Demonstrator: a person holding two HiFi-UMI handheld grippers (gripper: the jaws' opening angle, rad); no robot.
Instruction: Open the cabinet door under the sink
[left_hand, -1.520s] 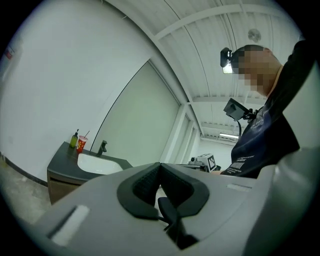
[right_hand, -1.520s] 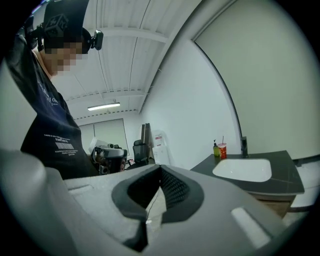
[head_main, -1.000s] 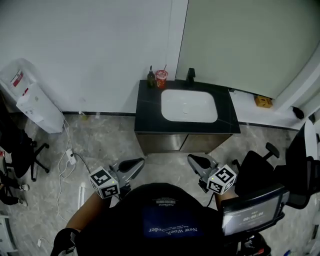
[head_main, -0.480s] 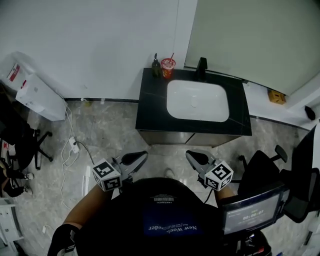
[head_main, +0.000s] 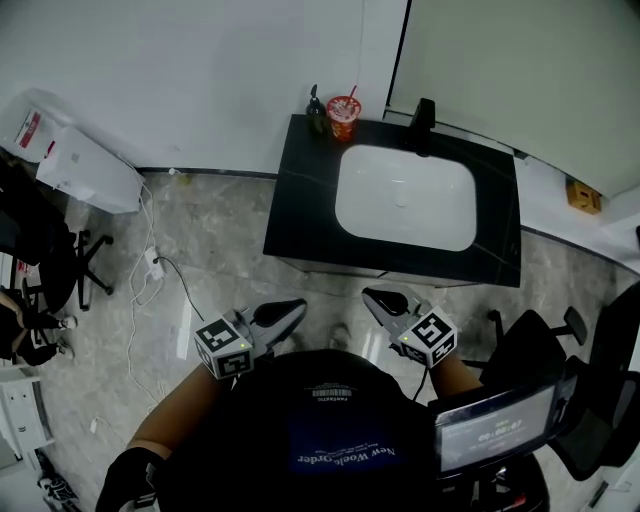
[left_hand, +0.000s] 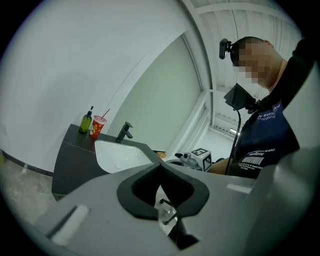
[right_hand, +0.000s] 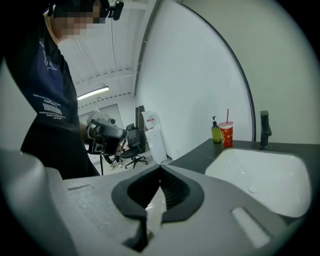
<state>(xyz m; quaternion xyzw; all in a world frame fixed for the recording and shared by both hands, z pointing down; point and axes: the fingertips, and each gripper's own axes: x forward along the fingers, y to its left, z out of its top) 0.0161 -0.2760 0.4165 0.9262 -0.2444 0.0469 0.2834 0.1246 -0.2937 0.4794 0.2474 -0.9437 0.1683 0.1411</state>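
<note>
1. The cabinet (left_hand: 75, 167) under the sink (head_main: 405, 197) was mostly hidden. In the head view the black counter (head_main: 300, 200) overhung it, leaving only a thin sliver below the counter's near edge. The left gripper view showed one dark face, but we could make out no door seam or handle.
2. The person's torso cut off the bottom of the head view and hid both hands.
3. The left gripper (head_main: 293, 307) had its jaws pressed together on nothing. Its tip sat short of the counter's near edge, towards the near left corner.
4. The right gripper (head_main: 373, 296) was likewise fully closed and empty, just off the near edge in front of the sink.
5. A bottle (head_main: 317, 105) and a red cup (head_main: 343, 110) stood side by side at the counter's back left corner, and the tap (head_main: 424, 112) stood at the back edge.
6. Floor (head_main: 220, 250) stretched between the grippers and the counter and away to the left, where a cable (head_main: 150, 270) lay.
7. A water dispenser (head_main: 80, 170) and an office chair (head_main: 45, 270) bounded the left side. A second chair (head_main: 530, 335) crowded the right.
</note>
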